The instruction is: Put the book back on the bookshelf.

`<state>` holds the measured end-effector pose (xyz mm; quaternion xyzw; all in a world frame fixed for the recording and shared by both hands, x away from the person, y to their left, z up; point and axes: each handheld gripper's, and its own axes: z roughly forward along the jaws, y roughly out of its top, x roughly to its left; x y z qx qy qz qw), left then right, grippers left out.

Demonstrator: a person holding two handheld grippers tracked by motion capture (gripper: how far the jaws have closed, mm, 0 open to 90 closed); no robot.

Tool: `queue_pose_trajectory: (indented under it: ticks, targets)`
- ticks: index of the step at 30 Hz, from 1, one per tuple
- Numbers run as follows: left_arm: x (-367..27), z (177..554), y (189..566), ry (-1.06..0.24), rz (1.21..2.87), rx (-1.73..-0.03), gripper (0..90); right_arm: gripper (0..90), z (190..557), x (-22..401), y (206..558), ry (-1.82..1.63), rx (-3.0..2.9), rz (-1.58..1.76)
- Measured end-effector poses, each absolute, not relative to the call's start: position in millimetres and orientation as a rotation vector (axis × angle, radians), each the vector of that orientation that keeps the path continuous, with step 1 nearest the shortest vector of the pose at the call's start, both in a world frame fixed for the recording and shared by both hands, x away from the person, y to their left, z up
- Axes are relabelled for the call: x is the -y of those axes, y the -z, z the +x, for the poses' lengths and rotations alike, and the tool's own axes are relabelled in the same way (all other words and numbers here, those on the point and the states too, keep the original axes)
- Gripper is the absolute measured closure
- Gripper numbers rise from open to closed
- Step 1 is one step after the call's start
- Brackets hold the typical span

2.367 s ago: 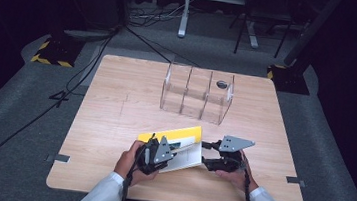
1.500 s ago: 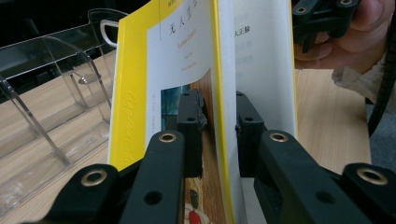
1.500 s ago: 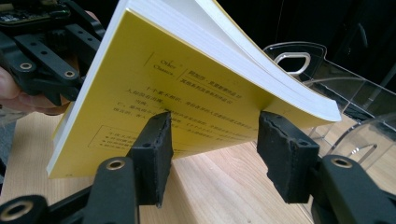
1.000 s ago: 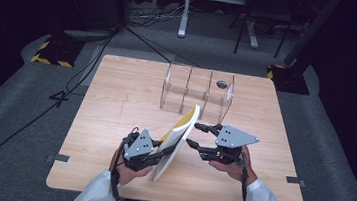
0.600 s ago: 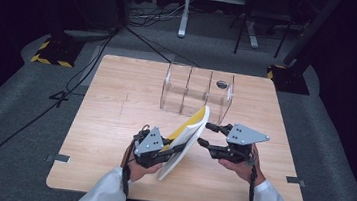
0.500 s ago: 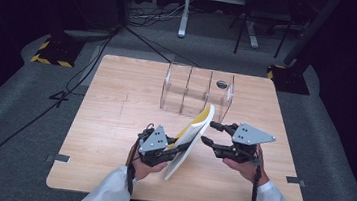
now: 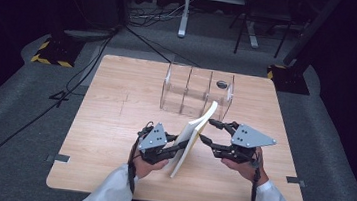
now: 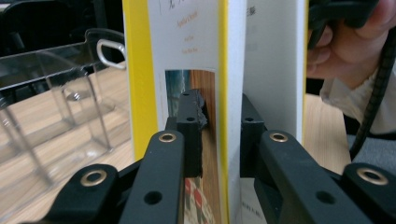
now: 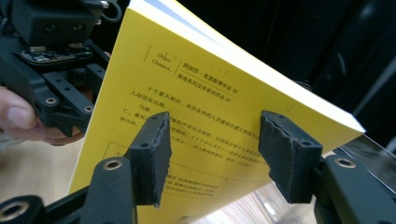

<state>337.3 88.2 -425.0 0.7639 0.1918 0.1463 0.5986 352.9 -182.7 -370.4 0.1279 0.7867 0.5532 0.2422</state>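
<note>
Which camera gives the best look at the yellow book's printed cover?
The right gripper view: the book faces it, yellow cover with lines of print legible. The left gripper view sees it edge-on, clamped in the left gripper. The high view shows it small and tilted.

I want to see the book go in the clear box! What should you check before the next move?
1. Left gripper clamped on the book: ok, jaws shut on its lower edge.
2. Right gripper gripping the book: not ok, jaws stand open against the yellow cover.
3. Book off the table: ok, held up, tilted.
4. Clear box upright with its slots facing up: ok.
5. Slots free: cannot tell; a small dark thing shows at the right end.
6. Book lined up with a slot: not ok, it stands in front of the box.
</note>
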Motion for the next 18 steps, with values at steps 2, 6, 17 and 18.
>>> queue_pose_trajectory:
  ticks: [2, 6, 17, 18]
  targets:
    - [-96, 332, 426, -0.349, 1.791, -0.450, 76.3, 44.7, 351, 173, 370, -1.512, -2.159, 0.317]
    - [-113, 323, 431, -0.366, 1.836, -0.458, 74.7, 44.6, 347, 152, 375, -1.510, -2.198, 0.255]
    - [-135, 315, 437, -0.313, 1.930, -0.440, 53.5, 44.0, 345, 134, 388, -1.483, -2.245, 0.239]
    - [-135, 316, 437, -0.296, 1.936, -0.441, 50.1, 44.0, 346, 135, 388, -1.485, -2.244, 0.239]
